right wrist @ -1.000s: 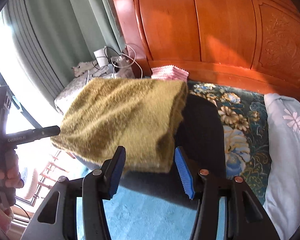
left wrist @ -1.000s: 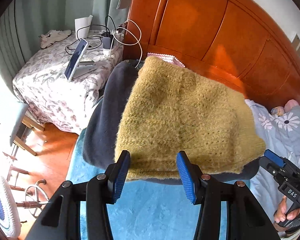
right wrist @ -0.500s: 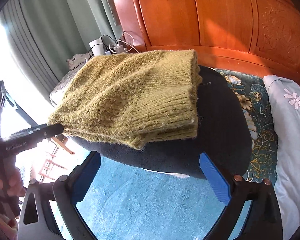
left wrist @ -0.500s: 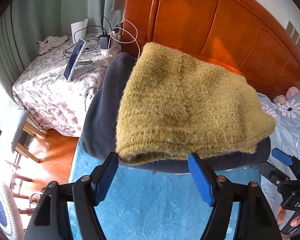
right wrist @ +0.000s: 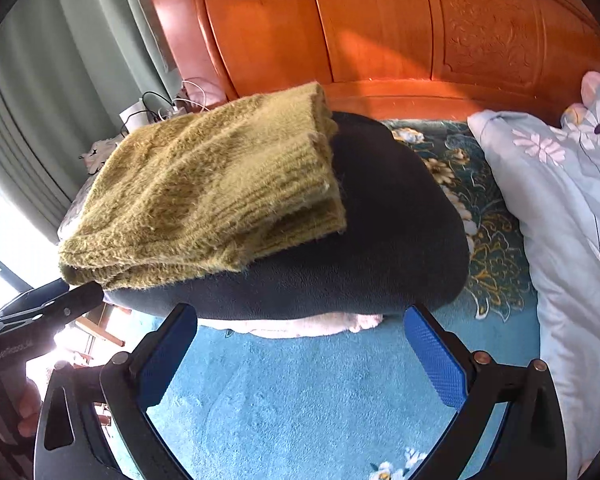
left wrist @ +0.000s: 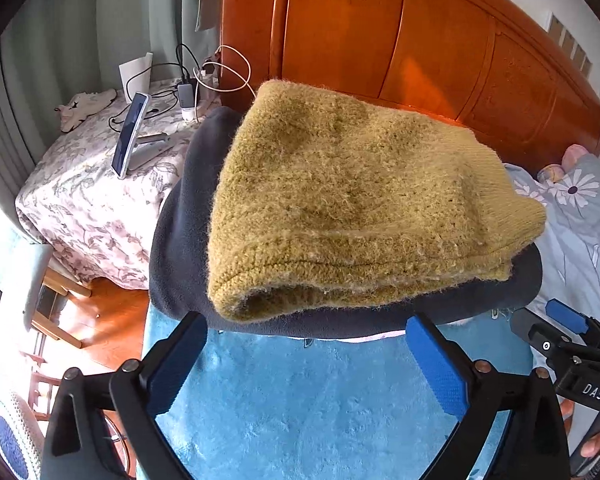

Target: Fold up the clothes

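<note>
A folded mustard-yellow knit sweater (left wrist: pixel 352 196) lies on top of a folded dark navy garment (left wrist: pixel 184 224), stacked on the blue bed cover (left wrist: pixel 300 408). The stack also shows in the right wrist view, with the sweater (right wrist: pixel 220 188) on the dark garment (right wrist: pixel 392 224) and a pale pink garment (right wrist: pixel 300 326) underneath. My left gripper (left wrist: pixel 306 356) is open and empty, just in front of the stack. My right gripper (right wrist: pixel 300 352) is open and empty, just in front of the stack from the right side.
A wooden headboard (left wrist: pixel 420 52) stands behind the stack. A bedside table (left wrist: pixel 92 196) with a floral cloth, a phone on a stand and cables is at left. A pale floral duvet (right wrist: pixel 572 208) lies at right. The bed's left edge drops to the floor.
Both grippers let go of the yellow sweater, opened wide and drew back from the stack. The sweater now rests on the dark garment.
</note>
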{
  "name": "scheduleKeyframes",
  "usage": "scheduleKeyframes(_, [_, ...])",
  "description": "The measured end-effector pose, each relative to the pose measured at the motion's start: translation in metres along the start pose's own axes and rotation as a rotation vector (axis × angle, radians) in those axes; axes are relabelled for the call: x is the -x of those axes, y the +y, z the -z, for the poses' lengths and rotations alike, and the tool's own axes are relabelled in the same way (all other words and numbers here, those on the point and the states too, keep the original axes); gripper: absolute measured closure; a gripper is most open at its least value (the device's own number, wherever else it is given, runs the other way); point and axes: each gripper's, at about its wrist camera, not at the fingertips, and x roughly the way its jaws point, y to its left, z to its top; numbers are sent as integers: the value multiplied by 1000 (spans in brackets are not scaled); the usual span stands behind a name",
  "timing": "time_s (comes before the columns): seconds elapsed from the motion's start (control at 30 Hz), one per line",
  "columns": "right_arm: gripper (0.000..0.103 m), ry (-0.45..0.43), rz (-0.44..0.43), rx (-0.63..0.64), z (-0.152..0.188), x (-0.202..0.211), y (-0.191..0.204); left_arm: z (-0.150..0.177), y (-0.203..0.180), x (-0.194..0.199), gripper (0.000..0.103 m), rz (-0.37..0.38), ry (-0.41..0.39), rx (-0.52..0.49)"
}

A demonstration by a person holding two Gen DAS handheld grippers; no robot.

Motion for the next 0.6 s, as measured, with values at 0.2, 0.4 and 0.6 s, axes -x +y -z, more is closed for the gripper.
scheduleKeyframes(0.2, [0, 12, 6, 21, 5, -5, 8, 3, 5, -2, 0, 17, 7, 22])
scheduleKeyframes(0.4, [0, 23, -6, 44, 6, -10, 13, 7, 1, -5, 0, -7, 1, 10])
scheduleKeyframes(0.6, [0, 44, -7, 55, 9, -14, 12, 6, -3, -8, 0, -44, -9, 10])
